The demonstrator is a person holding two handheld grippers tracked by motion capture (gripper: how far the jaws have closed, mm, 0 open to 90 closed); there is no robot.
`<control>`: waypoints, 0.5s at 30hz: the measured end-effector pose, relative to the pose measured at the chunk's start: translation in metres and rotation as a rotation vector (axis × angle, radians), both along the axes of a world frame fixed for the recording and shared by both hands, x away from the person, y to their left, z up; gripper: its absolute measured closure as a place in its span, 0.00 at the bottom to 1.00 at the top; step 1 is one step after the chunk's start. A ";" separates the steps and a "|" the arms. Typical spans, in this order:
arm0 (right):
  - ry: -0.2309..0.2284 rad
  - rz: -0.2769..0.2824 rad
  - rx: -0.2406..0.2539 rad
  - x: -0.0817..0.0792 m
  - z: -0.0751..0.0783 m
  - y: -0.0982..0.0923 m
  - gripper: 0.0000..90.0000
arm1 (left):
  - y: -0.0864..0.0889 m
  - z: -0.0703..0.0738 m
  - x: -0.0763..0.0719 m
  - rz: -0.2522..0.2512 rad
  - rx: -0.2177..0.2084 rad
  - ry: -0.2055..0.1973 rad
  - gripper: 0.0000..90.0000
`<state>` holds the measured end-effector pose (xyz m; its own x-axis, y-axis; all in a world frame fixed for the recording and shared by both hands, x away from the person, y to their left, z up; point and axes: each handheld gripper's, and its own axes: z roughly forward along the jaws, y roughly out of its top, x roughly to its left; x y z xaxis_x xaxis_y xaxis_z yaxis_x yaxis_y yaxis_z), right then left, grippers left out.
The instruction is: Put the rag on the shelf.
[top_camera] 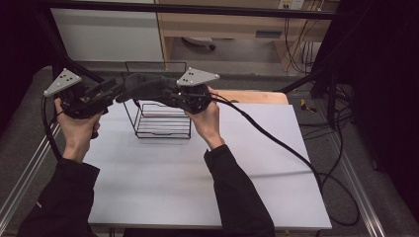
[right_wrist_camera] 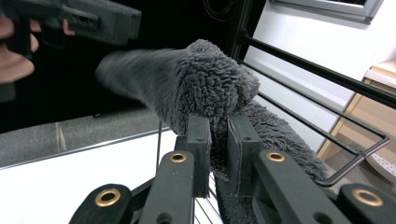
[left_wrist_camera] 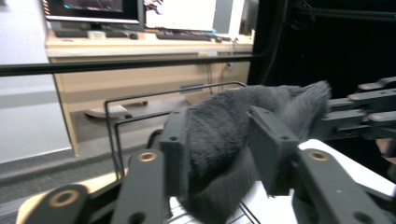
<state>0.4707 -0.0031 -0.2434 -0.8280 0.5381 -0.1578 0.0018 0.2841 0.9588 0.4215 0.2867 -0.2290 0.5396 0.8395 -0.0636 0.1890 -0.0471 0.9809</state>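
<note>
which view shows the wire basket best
The high view: the wire basket stands whole on the white table, below the grey fuzzy cloth. The left gripper view catches its upper rim wires behind the cloth; the right gripper view gives a few rim wires close up, partly draped.

The high view looks forward and down from above the person's side onto the white rectangular table (top_camera: 197,187). Each gripper view sits just behind its own two black jaws, looking along them, very near. Between the fingers (left_wrist_camera: 180,154) and beyond the fingers (right_wrist_camera: 201,140) lies the same fluffy dark grey cloth (top_camera: 143,86), over the black wire basket (top_camera: 163,126).
</note>
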 end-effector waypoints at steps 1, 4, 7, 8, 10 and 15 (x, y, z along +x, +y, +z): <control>0.003 0.000 -0.005 0.000 -0.001 0.000 0.90 | -0.003 -0.002 0.000 -0.001 0.017 0.023 0.73; 0.002 0.001 -0.016 -0.002 -0.002 0.001 0.89 | -0.009 -0.016 0.004 0.004 0.057 0.082 0.81; 0.019 0.019 -0.025 -0.005 -0.003 0.001 0.80 | -0.011 -0.032 0.010 -0.001 0.064 0.136 0.85; 0.025 0.022 -0.028 -0.006 -0.002 0.001 0.78 | -0.012 -0.035 0.012 -0.002 0.068 0.147 0.87; 0.030 0.024 -0.032 -0.008 -0.001 0.000 0.72 | -0.014 -0.040 0.013 -0.003 0.083 0.157 0.88; 0.065 0.040 0.005 -0.014 0.004 -0.003 0.60 | -0.012 -0.039 0.011 0.005 0.118 0.154 0.86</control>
<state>0.4572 -0.0065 -0.2394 -0.8574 0.5048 -0.1003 0.0529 0.2804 0.9584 0.4328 0.2743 -0.2684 0.5272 0.8485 -0.0457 0.3366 -0.1591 0.9281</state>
